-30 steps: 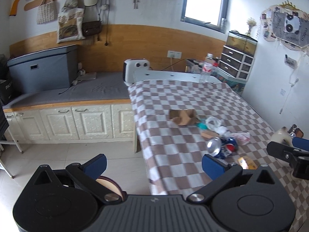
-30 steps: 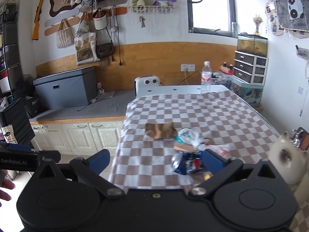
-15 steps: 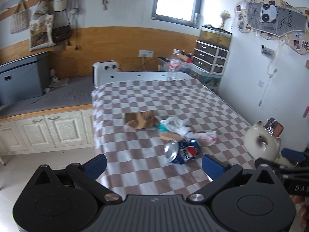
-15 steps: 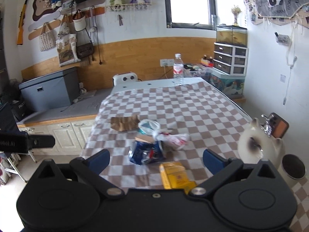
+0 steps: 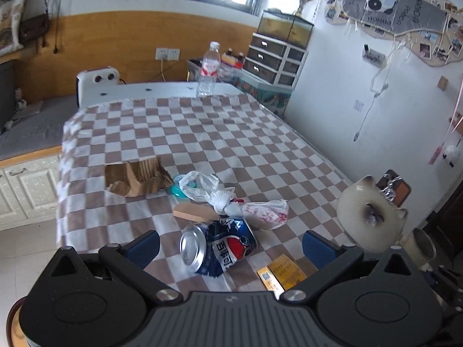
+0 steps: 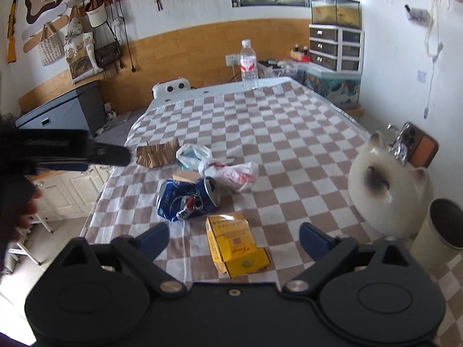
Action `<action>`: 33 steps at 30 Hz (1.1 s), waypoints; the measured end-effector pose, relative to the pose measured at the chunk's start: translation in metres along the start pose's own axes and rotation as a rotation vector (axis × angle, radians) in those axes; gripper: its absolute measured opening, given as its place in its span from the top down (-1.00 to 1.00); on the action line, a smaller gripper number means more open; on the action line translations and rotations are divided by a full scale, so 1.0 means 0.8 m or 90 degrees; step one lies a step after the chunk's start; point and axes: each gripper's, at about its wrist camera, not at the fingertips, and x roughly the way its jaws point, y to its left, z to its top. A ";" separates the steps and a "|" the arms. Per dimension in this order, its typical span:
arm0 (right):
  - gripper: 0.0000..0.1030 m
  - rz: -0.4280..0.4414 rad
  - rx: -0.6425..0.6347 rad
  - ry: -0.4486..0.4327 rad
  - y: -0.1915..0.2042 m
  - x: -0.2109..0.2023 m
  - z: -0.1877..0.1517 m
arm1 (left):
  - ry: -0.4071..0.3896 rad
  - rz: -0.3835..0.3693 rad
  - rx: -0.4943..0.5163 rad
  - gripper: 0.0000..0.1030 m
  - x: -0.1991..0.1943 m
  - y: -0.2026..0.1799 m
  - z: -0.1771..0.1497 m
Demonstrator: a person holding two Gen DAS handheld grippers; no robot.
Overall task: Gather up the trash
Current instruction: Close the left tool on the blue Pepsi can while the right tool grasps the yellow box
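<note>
Right gripper sat at the bottom of its frame, jaws spread wide and closing at this moment, pads touching nothing. Between them, low centre, lay the yellow cardboard box with one end flap open, flat on the brown-and-white checked tablecloth. Just above and left of the box lay the crushed blue Pepsi can on its side, mouth toward the right. Above the can: a white crumpled plastic bag with red print, a second clear bag, and a torn piece of brown corrugated cardboard further left. A small tan cardboard scrap touched the can's upper edge.

Left gripper also stood with jaws wide apart, nothing held. In its view the can sat between the blue pads, low centre, not touched by either. The yellow box showed partly at lower right, just beside the can. In the right wrist view the left gripper's black body appeared at mid-left, with a hand below it.

A white ceramic cat-shaped bin stood at the right edge of the table, a cream cylindrical cup just beside it, lower right. A clear plastic water bottle with red label stood upright at the far end, top centre.
</note>
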 end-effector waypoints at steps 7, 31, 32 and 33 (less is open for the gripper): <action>-0.45 0.015 0.027 0.043 -0.013 0.039 -0.001 | 0.070 0.030 -0.042 -0.78 0.076 0.034 0.001; -0.23 0.044 -0.001 0.132 -0.007 0.131 -0.008 | 0.094 -0.041 0.052 -0.09 0.134 0.029 0.020; -0.23 0.043 -0.003 0.134 -0.009 0.135 -0.008 | 0.100 -0.053 0.072 -0.09 0.131 0.021 0.014; -0.23 0.041 -0.005 0.136 -0.009 0.138 -0.009 | 0.104 -0.061 0.093 -0.09 0.127 0.013 0.008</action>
